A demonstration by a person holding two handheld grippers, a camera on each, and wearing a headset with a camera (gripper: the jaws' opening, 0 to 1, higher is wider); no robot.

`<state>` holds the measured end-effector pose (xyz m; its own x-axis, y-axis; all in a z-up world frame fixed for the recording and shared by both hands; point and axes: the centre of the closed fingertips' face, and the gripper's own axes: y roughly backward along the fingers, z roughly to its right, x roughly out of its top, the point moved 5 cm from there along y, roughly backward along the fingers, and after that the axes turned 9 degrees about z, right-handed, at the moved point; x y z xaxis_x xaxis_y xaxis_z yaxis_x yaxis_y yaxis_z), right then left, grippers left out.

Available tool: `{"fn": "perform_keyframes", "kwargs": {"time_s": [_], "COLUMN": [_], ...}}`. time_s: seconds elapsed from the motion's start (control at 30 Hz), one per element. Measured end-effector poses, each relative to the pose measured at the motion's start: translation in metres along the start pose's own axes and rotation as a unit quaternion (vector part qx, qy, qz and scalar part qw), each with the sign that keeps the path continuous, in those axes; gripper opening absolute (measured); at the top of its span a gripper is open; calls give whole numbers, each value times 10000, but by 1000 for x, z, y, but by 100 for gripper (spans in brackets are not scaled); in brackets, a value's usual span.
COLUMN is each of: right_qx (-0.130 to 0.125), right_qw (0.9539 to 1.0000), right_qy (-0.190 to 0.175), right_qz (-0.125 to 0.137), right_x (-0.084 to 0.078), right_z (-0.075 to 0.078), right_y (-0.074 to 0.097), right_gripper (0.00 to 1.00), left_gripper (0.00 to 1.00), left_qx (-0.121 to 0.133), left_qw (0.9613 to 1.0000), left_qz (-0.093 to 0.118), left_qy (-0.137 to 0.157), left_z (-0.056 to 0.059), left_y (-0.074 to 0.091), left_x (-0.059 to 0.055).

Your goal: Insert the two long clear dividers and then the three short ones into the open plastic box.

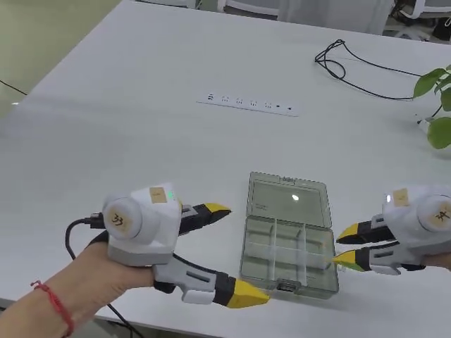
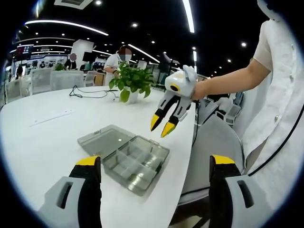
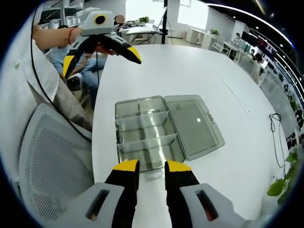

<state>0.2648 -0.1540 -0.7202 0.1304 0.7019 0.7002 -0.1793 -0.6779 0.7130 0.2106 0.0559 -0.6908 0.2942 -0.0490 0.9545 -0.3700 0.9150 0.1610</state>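
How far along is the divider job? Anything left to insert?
Looks finished. Done: clear dividers stand in the tray of the open box, splitting it into a grid; exact count unclear. In hand: nothing. The left gripper is wide open and the right gripper slightly open, both empty beside the box. Left: probably just a seating check.

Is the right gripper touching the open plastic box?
Apart. In the left gripper view the right gripper hangs in the air, and a strip of bare white table shows between its yellow tips and the plastic box.
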Motion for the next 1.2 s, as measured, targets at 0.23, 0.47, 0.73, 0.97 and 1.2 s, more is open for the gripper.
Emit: {"fn": "perform_keyframes", "kwargs": {"time_s": [0.23,0.47,0.73,0.97,1.2], "right_qx": [-247,-455,-647,-729,-785], "right_qw": [9992,9968,9934,9911,9899], "right_qy": [-211,-495,-762,-911,-987], "right_qz": [229,440,562,639,653], "right_x": [-5,-11,-21,-28,-30], "right_z": [-7,-13,-18,-20,-23], "right_y": [15,28,38,39,40], "right_gripper": [29,37,44,54,60], "left_gripper": [100,100,100,100,100], "left_qx": [33,63,113,106,118], "left_qw": [9999,9998,9996,9994,9992], "left_qz": [-96,-193,-254,-318,-355], "left_qy": [-47,-72,-107,-108,-102], "left_z": [-3,-5,-6,-6,-7], "left_y": [2,4,6,6,7], "left_x": [-3,-8,-9,-12,-15]}}
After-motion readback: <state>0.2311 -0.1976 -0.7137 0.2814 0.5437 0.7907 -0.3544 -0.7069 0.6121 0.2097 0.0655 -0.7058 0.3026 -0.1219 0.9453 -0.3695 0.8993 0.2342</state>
